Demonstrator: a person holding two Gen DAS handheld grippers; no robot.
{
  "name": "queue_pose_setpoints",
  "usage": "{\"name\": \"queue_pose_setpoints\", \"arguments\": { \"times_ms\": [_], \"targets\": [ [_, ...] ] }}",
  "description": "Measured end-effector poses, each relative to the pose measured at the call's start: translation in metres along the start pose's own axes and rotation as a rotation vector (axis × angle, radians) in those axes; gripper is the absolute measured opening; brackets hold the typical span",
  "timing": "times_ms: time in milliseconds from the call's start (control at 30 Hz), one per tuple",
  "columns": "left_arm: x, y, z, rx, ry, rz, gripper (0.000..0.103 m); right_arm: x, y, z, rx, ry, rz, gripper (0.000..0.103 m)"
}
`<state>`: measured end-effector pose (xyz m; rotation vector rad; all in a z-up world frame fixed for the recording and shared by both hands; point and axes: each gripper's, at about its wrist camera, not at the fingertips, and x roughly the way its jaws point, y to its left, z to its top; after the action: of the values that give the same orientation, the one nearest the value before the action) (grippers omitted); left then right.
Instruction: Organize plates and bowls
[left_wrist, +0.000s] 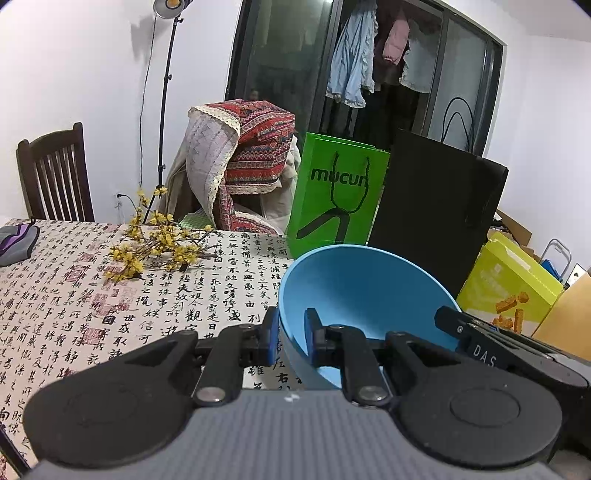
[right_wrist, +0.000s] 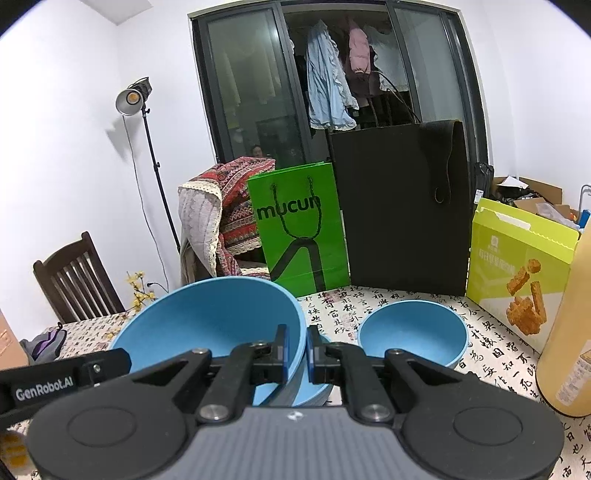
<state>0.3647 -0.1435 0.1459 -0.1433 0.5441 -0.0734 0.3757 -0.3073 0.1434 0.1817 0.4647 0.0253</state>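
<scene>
The big blue bowl (right_wrist: 207, 325) is pinched at opposite rims by both closed hand-held grippers, left (left_wrist: 291, 339) and right (right_wrist: 297, 354); the smaller bowl (right_wrist: 412, 332) lies beyond, rightward.

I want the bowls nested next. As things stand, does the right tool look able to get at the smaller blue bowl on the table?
Probably not yet. The right tool is shut on the rim of the large blue bowl, as is the left tool. The smaller blue bowl sits open just ahead, with nothing between.
</scene>
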Motion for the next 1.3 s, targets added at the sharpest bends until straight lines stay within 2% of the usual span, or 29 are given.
{"name": "queue_pose_setpoints", "arguments": {
  "times_ms": [1300],
  "targets": [
    [-0.043, 0.057, -0.015, -0.037, -0.044, 0.034, 0.015, -0.013, 0.050, -0.029, -0.017, 0.027, 0.060, 0.010]
  ]
}}
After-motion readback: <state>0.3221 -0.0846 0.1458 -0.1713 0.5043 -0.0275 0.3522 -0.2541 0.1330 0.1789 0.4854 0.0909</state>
